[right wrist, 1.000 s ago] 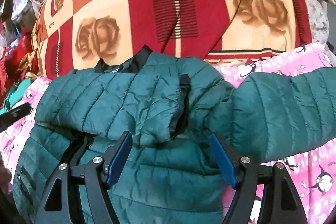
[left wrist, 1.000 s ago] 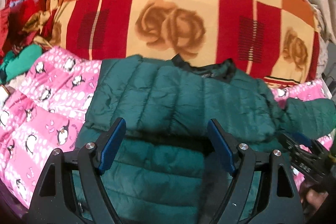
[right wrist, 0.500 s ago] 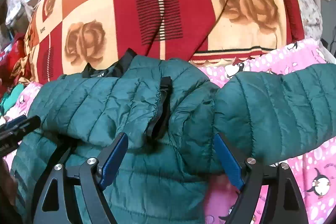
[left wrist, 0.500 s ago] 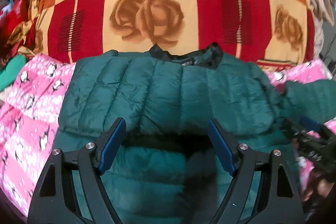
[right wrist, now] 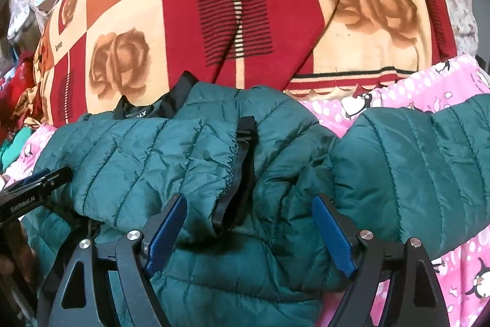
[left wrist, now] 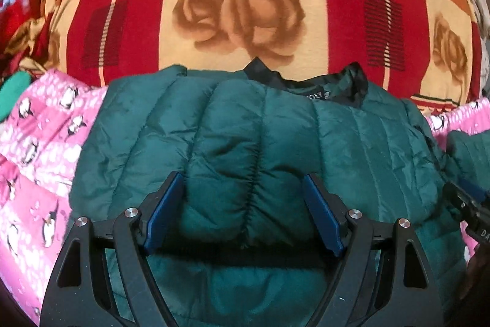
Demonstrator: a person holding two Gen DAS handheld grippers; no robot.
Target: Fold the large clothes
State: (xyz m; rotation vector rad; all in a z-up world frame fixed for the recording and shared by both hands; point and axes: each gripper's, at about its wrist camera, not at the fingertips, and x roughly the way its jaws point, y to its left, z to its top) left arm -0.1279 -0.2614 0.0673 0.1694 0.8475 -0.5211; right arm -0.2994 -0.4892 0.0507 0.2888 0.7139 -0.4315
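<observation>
A dark green quilted puffer jacket [left wrist: 251, 143] lies flat, black collar [left wrist: 309, 81] at the far side. One sleeve is folded across its chest, black-trimmed cuff [right wrist: 239, 167] near the middle. The other sleeve [right wrist: 422, 167] lies stretched out to the right. My left gripper [left wrist: 243, 213] is open, its blue pads either side of the folded sleeve's lower edge. My right gripper [right wrist: 249, 235] is open just below the cuff, over the jacket body. Each gripper shows at the edge of the other's view [left wrist: 471, 210] [right wrist: 33, 189].
The jacket lies on a pink penguin-print quilt [left wrist: 36, 149] [right wrist: 428, 88]. Behind it rises a red, orange and cream rose-print blanket [left wrist: 245, 5]. Red and green clothes [left wrist: 15, 51] are piled at the far left.
Both grippers have moved closer to the jacket, which now looms larger. The left view has shifted so the folded sleeve sits between its pads. Both stay open.
</observation>
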